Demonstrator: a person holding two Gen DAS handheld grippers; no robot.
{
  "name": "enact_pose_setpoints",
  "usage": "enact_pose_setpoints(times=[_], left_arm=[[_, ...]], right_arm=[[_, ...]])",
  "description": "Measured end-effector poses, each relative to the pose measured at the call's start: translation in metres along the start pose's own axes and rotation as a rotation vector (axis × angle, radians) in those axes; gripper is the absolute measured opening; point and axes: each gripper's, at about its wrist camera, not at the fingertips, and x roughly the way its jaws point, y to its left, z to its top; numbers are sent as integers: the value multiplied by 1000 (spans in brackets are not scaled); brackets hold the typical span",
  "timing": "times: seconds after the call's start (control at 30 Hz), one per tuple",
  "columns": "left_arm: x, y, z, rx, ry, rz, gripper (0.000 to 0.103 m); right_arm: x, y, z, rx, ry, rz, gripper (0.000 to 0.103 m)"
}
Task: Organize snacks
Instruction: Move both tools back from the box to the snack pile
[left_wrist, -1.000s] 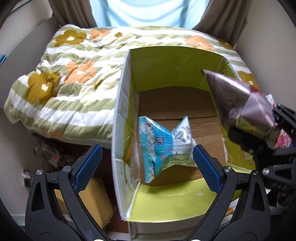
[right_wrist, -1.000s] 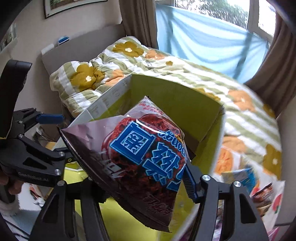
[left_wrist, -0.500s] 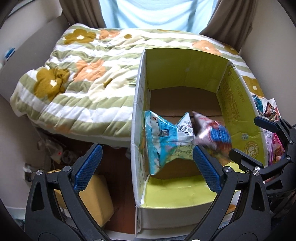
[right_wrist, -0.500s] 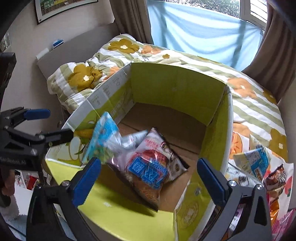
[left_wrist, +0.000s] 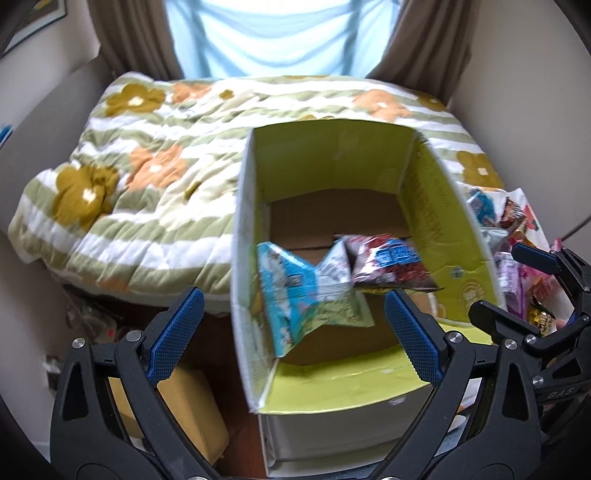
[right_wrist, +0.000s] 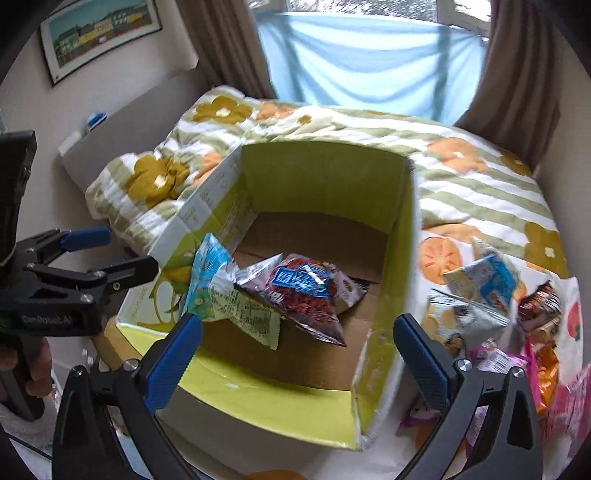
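The dark red snack bag now lies on the floor of the cardboard box, touching the light blue snack bag that leans at the box's left wall. A second ago the right gripper was clamped on this red bag above the box; its jaws now stand wide apart and empty. The left gripper stays spread apart, holding nothing. Loose snack packets lie on the floral quilt right of the box.
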Motion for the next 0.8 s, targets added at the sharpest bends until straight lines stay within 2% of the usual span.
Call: enact_pose_setpoints(times=[0.2, 0.43, 0.7, 0.8], left_arm=[[-9, -29, 5, 50, -33, -43, 98], [-21, -92, 9, 97, -61, -79, 98], [-17, -186, 2, 103, -46, -121, 98], [-8, -225, -4, 103, -24, -125, 98]], right_arm=[[-36, -16, -10, 61, -74, -60, 103], [-74, -55, -26, 94, -128, -104, 103], [-112, -134, -53, 111, -122, -126, 103], [-120, -169, -64, 114, -112, -161, 103]])
